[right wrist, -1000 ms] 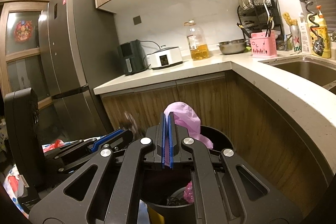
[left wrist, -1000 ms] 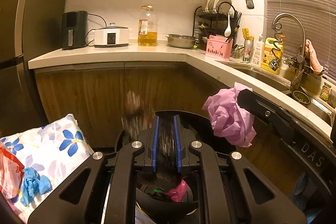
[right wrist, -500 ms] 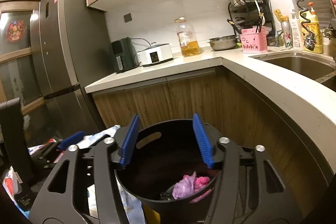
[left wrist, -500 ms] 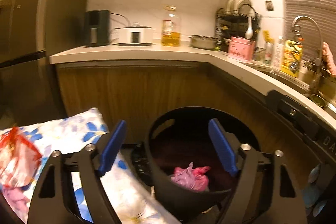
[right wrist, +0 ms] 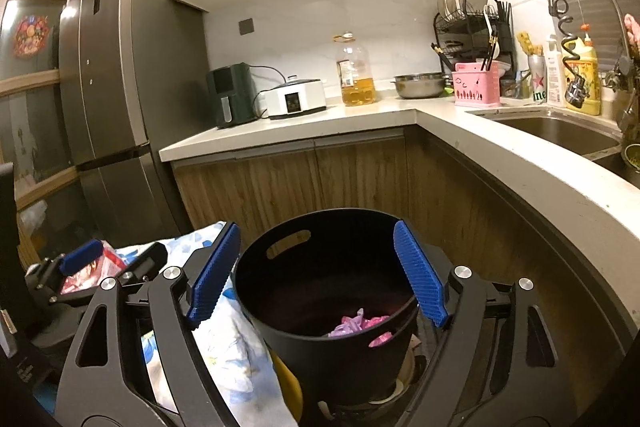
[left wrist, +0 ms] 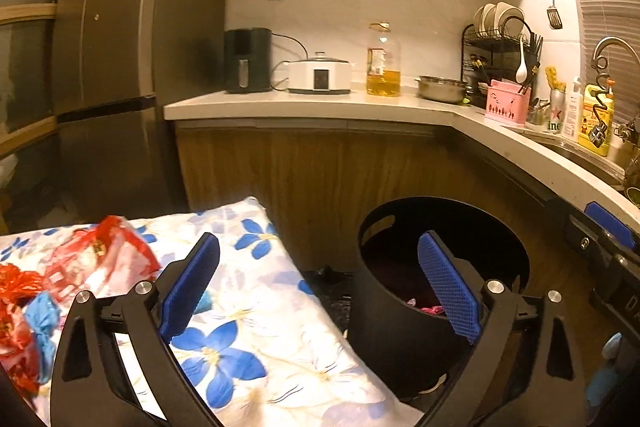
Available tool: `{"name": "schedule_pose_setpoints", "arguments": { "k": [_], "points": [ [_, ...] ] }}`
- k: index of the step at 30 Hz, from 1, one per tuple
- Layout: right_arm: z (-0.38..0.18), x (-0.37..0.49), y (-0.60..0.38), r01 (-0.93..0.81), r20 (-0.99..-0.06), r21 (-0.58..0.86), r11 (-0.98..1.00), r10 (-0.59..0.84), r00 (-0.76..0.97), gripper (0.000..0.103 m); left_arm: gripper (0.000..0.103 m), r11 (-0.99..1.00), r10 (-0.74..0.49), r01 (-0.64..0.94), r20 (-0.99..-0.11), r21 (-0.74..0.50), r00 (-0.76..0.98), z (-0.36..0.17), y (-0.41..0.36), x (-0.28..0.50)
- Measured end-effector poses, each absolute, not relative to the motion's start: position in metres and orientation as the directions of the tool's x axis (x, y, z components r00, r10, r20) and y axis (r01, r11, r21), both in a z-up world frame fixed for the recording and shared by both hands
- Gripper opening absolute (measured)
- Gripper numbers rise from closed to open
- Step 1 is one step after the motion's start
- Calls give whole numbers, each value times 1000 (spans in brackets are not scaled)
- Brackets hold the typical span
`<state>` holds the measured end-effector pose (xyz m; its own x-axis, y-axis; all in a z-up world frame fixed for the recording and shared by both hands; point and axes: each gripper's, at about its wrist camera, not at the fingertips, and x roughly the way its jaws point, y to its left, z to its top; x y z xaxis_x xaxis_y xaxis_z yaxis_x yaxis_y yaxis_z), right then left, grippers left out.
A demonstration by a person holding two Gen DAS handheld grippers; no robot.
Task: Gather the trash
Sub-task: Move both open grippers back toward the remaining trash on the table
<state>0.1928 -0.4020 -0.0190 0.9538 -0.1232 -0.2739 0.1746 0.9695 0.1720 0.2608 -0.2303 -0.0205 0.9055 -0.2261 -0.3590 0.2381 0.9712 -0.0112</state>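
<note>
A: From the left wrist view, what do you see?

B: The left gripper (left wrist: 320, 281) has its blue-padded fingers (left wrist: 448, 287) spread wide with nothing between them. Beneath and between them lies a white cloth with blue flowers (left wrist: 256, 311), and on its left part sit crumpled red wrappers (left wrist: 92, 259) and a bit of blue plastic (left wrist: 42, 319). To the right stands the black trash bucket (left wrist: 400, 331), and a scrap of pink plastic trash (left wrist: 424, 307) shows inside it, just behind the right-hand finger.

A: Anything of the other gripper there?

B: Only a blue pad and dark frame at the far right edge, under the counter lip. Behind, the surface (left wrist: 320, 107) carries a dark air fryer (left wrist: 247, 61), a white cooker (left wrist: 319, 77) and an oil bottle (left wrist: 383, 61).

A: And the right wrist view?

B: The right gripper (right wrist: 318, 273) is likewise spread wide and empty, its fingers (right wrist: 418, 273) standing on either side of the black trash bucket (right wrist: 320, 347), above the rim. Crumpled pink plastic trash (right wrist: 360, 323) lies at the bottom of the bucket, towards its near right side. The flowered cloth (right wrist: 224, 347) hangs just beside the bucket on the left.

A: Is the left gripper visible here?

B: Yes, the left gripper (right wrist: 108, 259) is at the lower left, open over the red wrappers (right wrist: 86, 275). Further back are the refrigerator (right wrist: 116, 87), the pink utensil holder (right wrist: 476, 85) and the sink (right wrist: 560, 131).
</note>
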Motion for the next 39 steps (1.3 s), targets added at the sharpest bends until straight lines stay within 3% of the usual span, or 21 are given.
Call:
{"name": "schedule_pose_setpoints", "arguments": {
  "k": [15,35,39],
  "points": [
    [-21,152,-356,144,-264,189,971,-91,960,78,95,995,-102,94,-354,-39,930,-24,-159,211],
    [-46,151,-258,-34,-326,190,981,96,940,78,95,933,329,-359,-381,-9,864,-53,13,196],
    [-48,154,-245,-55,-332,187,981,116,936,78,95,915,361,-404,-434,-6,825,-59,42,215]
  ]
}}
